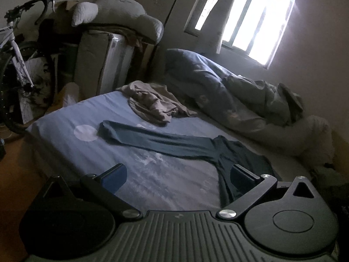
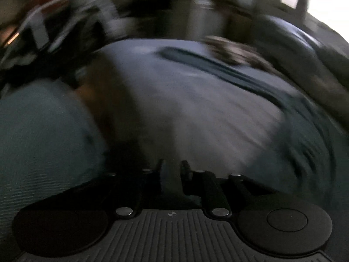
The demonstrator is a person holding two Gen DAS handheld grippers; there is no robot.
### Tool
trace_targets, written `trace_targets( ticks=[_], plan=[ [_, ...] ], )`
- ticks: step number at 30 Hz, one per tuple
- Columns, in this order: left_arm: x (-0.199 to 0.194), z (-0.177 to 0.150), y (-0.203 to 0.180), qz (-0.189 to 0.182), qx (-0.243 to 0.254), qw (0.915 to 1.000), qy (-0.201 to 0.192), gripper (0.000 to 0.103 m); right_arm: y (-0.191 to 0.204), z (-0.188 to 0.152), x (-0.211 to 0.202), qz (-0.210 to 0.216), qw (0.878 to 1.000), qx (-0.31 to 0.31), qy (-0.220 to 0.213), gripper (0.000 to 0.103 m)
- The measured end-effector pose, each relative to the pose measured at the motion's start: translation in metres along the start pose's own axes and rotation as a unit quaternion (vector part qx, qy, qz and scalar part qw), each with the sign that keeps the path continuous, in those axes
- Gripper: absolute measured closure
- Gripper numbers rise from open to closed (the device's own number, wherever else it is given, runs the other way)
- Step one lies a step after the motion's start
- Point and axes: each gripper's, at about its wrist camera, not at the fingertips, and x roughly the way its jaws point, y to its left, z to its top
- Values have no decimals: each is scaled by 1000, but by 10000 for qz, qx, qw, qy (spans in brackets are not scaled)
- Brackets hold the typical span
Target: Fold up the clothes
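Dark teal garment [image 1: 165, 142] lies on the bed [image 1: 65, 135], long-sleeved by the look of it: one sleeve stretched flat toward the far-left corner, body bunched at near right. A crumpled beige garment [image 1: 152, 102] sits beyond it, near the duvet [image 1: 218, 87]. Left gripper [image 1: 178, 172]: jaws wide open, nothing held, right pad over the bunched body. Right gripper [image 2: 173, 170]: view badly blurred, jaws only narrowly apart, nothing visibly between them. Fabric looks thin, light and limp; it will drape and slide on the sheet, so I'd pinch at cuff, shoulder seam or hem rather than mid-panel. No readable labels or writing.
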Motion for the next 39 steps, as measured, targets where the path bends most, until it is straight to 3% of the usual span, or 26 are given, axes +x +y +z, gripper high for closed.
trace_targets(
  ticks=[3,4,7,12,15,17,18,19,25,32,35,38,39],
  plan=[
    [5,-1,1,-28,-51,10000,38,0,-45,-13,-5,-353,9945,971,172,65],
    [6,-2,0,-42,-67,10000,55,0,-58,-19,-5,-341,9910,1270,251,60],
    [8,-3,-4,-113,-43,9999,90,0,-89,-39,-2,-196,9766,2094,446,59],
    [8,-3,-8,-154,20,9998,96,0,-78,-50,9,411,9749,2083,665,59],
    [7,-4,-7,-135,-19,9999,106,0,-79,-59,26,157,9687,2274,986,59],
    [6,-4,-6,-118,-15,9999,111,0,-77,-61,28,154,9676,2343,925,67],
    [6,-3,-5,-104,-12,9999,106,0,-72,-58,27,208,9698,2268,871,88],
    [6,-2,-4,-89,-11,9999,98,0,-66,-51,25,288,9746,2086,765,98],
    [5,3,4,-23,-203,9998,18,0,-24,-5,16,470,9943,947,134,98],
    [6,5,6,-40,-192,9998,77,0,10,36,65,611,9957,653,260,98],
    [8,5,7,-32,-223,9997,119,0,31,41,75,751,9951,480,423,89],
    [10,5,8,-26,-222,9997,125,0,44,43,67,1230,9906,442,398,70],
    [10,5,7,-43,-209,9997,122,0,45,42,61,1367,9890,444,361,59]
  ],
)
